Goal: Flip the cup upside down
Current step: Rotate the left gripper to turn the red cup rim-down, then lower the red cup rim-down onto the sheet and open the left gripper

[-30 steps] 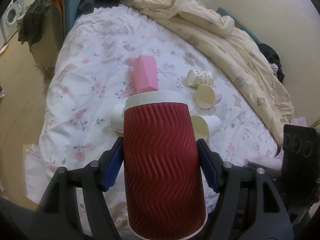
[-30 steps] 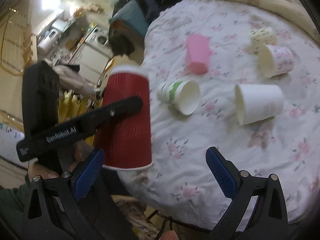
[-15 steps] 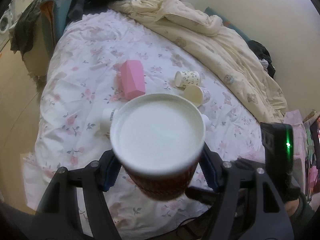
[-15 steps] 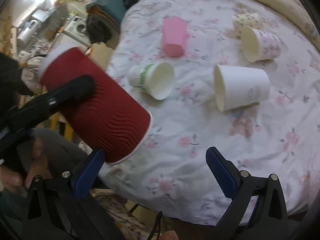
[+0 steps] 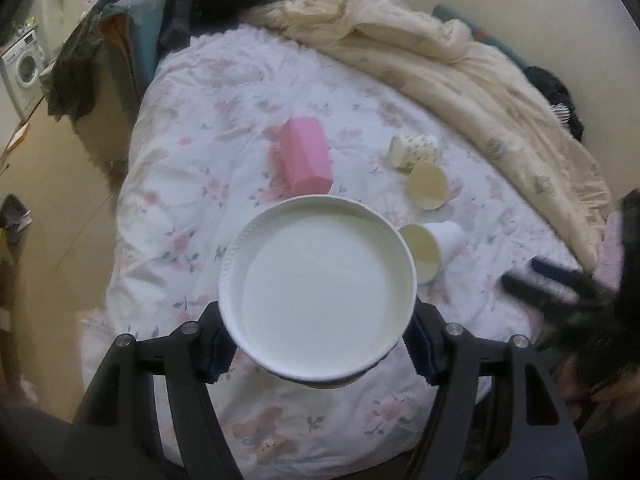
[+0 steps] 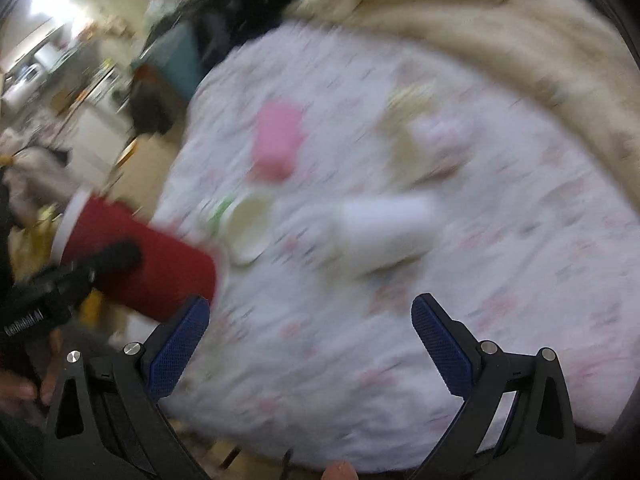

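Floral bedsheet (image 5: 192,184), cream quilt (image 5: 460,68); left claw (image 5: 320,354) grips red cup (image 6: 136,258); right claw (image 6: 310,340) wide.

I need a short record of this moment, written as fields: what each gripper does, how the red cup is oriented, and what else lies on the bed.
left gripper: shut on red cup
right gripper: open, empty
red cup orientation: tilted, white base faces left camera
held above: floral bedsheet
other items: pink cup; paper cups on their sides
right view: blurred
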The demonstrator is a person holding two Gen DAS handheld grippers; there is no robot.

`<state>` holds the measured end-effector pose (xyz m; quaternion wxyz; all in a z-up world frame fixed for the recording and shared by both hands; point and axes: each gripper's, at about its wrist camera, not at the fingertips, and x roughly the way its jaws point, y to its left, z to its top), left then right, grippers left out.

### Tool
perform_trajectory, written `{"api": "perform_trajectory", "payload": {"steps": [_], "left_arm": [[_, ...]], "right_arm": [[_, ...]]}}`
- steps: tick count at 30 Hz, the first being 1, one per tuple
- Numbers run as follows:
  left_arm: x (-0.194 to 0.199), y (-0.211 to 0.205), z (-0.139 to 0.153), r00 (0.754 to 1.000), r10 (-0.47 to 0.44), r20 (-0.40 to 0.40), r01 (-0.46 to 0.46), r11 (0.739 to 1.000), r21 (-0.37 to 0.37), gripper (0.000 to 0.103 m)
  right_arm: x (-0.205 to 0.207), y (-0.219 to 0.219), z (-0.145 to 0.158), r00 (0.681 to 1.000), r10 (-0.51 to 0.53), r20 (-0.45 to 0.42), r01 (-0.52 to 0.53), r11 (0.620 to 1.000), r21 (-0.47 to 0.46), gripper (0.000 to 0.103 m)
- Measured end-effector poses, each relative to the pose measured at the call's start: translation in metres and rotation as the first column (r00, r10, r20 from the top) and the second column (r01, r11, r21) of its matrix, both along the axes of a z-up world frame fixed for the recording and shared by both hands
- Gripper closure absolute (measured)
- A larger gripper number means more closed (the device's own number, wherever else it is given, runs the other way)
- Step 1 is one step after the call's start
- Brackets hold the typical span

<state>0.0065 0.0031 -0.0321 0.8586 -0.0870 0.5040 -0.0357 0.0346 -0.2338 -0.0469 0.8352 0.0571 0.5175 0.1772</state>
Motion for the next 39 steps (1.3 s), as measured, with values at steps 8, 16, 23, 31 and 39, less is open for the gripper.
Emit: {"api": "perform_trajectory", "payload": {"steps": [8, 16, 23, 31, 39], "left_arm": [[0.008, -0.039, -0.022, 0.998, -0.007, -0.057, 0.011, 0.997, 0.076, 0.036], [0.032, -0.077, -0.04, 0.999, 0.024, -0.042, -0.019, 0.994, 0.111, 0.036], [0.051, -0.093, -0.053, 0.999, 0.047, -0.006, -0.045, 0.98, 0.193, 0.036], [0.048, -0.101, -0.066, 1.0, 0.029, -0.008, -0.027, 0.977, 0.21, 0.035], [0.046, -0.104, -0.067, 0.999, 0.007, -0.046, 0.004, 0.974, 0.225, 0.012]], "right_arm": [[0.006, -0.046, 0.007, 0.988, -0.156, 0.008, 0.156, 0.987, 0.041, 0.0], [0.01, -0.061, 0.011, 0.982, -0.19, -0.023, 0.191, 0.975, 0.116, 0.0], [0.011, -0.066, 0.011, 0.98, -0.195, -0.039, 0.199, 0.97, 0.142, 0.0], [0.012, -0.063, 0.009, 0.983, -0.179, -0.052, 0.185, 0.972, 0.144, 0.0], [0.012, -0.061, 0.008, 0.983, -0.178, -0.052, 0.183, 0.974, 0.134, 0.0]]}}
